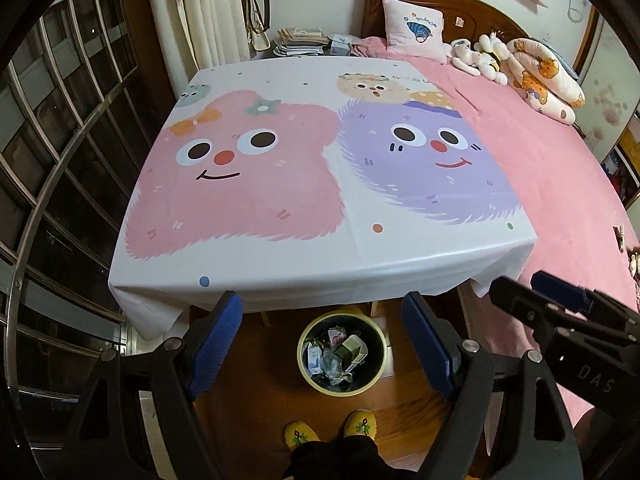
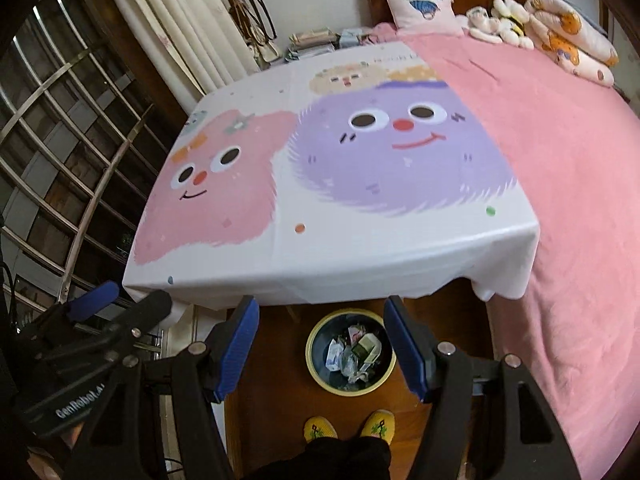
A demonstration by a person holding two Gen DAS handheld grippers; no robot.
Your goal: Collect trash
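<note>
Sitting on the wooden floor [image 1: 256, 364] just under the near edge of the table, a round wastebasket [image 1: 341, 352] with a pale yellow rim and dark inside holds the collected trash [image 1: 334, 354]: crumpled white wrappers, a small blue-and-white carton, a green-and-white box and bits of clear plastic, heaped together at its bottom. In the right wrist view the same wastebasket [image 2: 350, 354] shows the trash [image 2: 354, 354] piled toward its middle.

Both tools hover above it with nothing in them. The left gripper [image 1: 322, 344] has its blue-padded fingers spread wide, the bin showing in the gap between them. The right gripper [image 2: 320, 346] is likewise wide open and frames the bin. Each gripper also shows at the edge of the other's view, off to the side.

A tablecloth [image 1: 304, 168] printed with a pink fuzzy face and a purple one covers the table, which stands against a pink-sheeted bed [image 1: 560, 200]. Two yellow patterned slippers [image 1: 332, 430] stand on the floor just near the bin.
</note>
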